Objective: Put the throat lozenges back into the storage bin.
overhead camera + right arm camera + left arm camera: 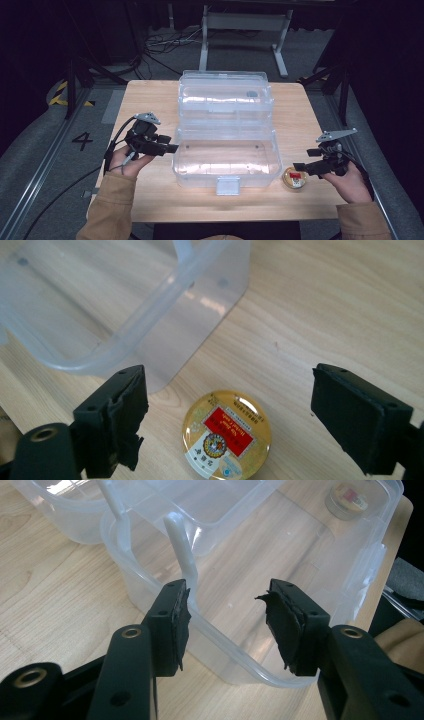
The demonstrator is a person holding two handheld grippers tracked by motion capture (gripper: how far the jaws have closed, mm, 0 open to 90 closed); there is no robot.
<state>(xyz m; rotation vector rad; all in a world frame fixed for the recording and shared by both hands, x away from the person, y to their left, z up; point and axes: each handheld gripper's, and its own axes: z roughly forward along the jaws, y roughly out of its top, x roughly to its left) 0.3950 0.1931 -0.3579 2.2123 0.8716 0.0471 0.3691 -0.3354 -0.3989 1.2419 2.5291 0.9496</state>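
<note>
A: Near edge of the table (pixel 150 205): bare strip of wood in front of the box, a forearm at each corner.

B: Right hand-held gripper (pixel 300 167)?

A: Jaws spread wide, nothing between the pads. Seen along its own jaws, the small round tin (pixel 226 435) with the gold rim and red label lies flat on the wood below the gap, touching neither pad. From above, the tin (pixel 294 179) sits just beside the box's front right corner, bare wood out to the right edge.

B: Left hand-held gripper (pixel 170 148)?

A: Jaws apart, straddling the left rim of the clear plastic box (pixel 240 660) without pressing it.

B: Farther back?

A: Box tray (pixel 225 160) open with its latch toward the front, the lid (pixel 225 92) thrown back toward the far edge. Bare wood on both flanks.
</note>
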